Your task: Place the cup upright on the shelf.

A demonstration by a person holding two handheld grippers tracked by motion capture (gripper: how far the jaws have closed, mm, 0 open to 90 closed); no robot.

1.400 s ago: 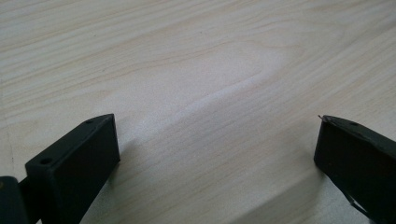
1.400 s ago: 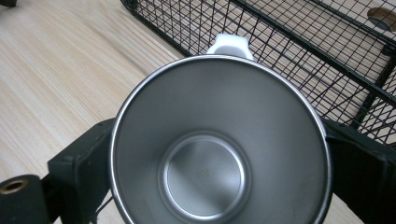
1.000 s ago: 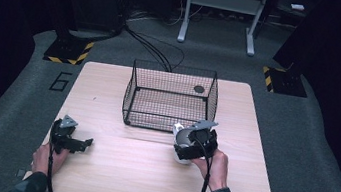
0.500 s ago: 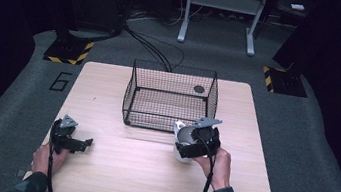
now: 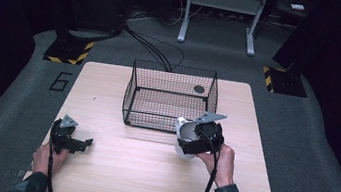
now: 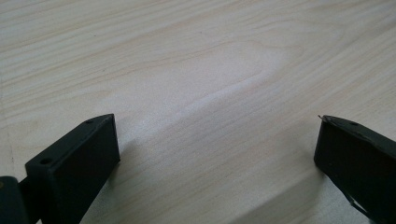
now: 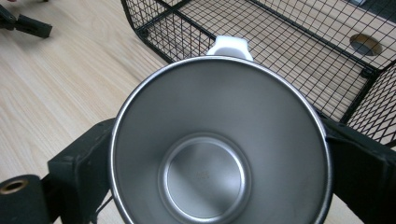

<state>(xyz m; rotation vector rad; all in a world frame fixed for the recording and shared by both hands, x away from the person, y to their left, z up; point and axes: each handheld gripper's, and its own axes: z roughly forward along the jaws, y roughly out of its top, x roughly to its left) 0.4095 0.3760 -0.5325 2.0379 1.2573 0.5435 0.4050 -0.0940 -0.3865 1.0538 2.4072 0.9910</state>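
Note:
My right gripper [image 5: 187,139] is shut on a steel mug [image 5: 183,126] with a white handle, just in front of the front right corner of a black wire basket [image 5: 164,123]. In the right gripper view the mug [image 7: 219,154] sits between my two black jaws, its empty mouth facing the camera and its handle [image 7: 227,46] pointing toward the basket [image 7: 289,42]. My left gripper [image 5: 80,144] rests low at the table's front left, open. In the left gripper view its jaws stand wide apart around bare wood, with the left gripper [image 6: 217,149] holding nothing.
The light wooden table [image 5: 137,172] has free room in the middle and front. A dark round spot [image 5: 199,89] shows on the basket's floor at its far right. Cables trail from both grippers toward the person. Dark floor surrounds the table.
My right gripper has shifted slightly right and toward the basket with the mug in it. The left gripper has stayed put.

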